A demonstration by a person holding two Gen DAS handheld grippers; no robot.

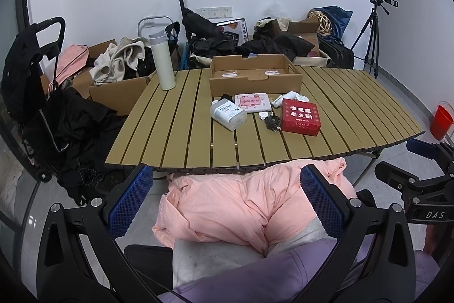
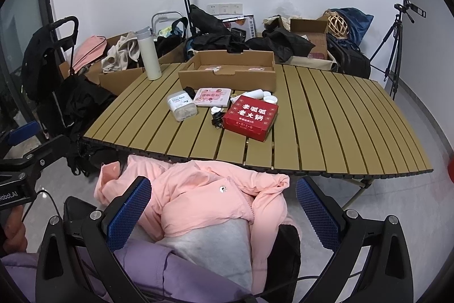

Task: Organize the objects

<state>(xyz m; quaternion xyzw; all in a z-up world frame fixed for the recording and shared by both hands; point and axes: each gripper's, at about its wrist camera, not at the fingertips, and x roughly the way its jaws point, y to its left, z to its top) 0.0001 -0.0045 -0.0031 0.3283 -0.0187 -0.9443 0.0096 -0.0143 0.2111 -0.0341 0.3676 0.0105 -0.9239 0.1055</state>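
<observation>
Both grippers are held low in front of the slatted tan folding table [image 1: 181, 132], above a pink padded jacket [image 1: 241, 206] lying across the seated person's lap. The left gripper [image 1: 227, 198] has its blue-padded jaws spread wide with nothing between them. The right gripper [image 2: 224, 209] is likewise spread wide and empty.

The loose items sit grouped near the table's middle, just in front of a shallow open brown cardboard tray [image 1: 255, 75].
- Red rectangular box with white lettering [image 1: 301, 115]: lies flat, long axis running toward the far edge, rightmost of the group.
- Clear rectangular plastic container with a white label [image 1: 228, 112]: lies on its side, long axis angled from far-left to near-right, leftmost of the group.
- Flat pink-and-white packet [image 1: 251, 102]: lies flat between them, long axis across the table, its left end touching the container.
- Black cable bundle [image 1: 271, 122]: beside the red box's left edge; its form is hard to make out.
- Small white caps and a white tube [image 1: 289, 97]: behind the red box, partly hidden by it.

A tall white cylindrical flask [image 1: 162, 60] stands upright at the far left corner, well apart from the group.

The tray's contents are mostly hidden by its front wall; only two pale labels show. Clothing and cartons behind the table overlap heavily.
</observation>
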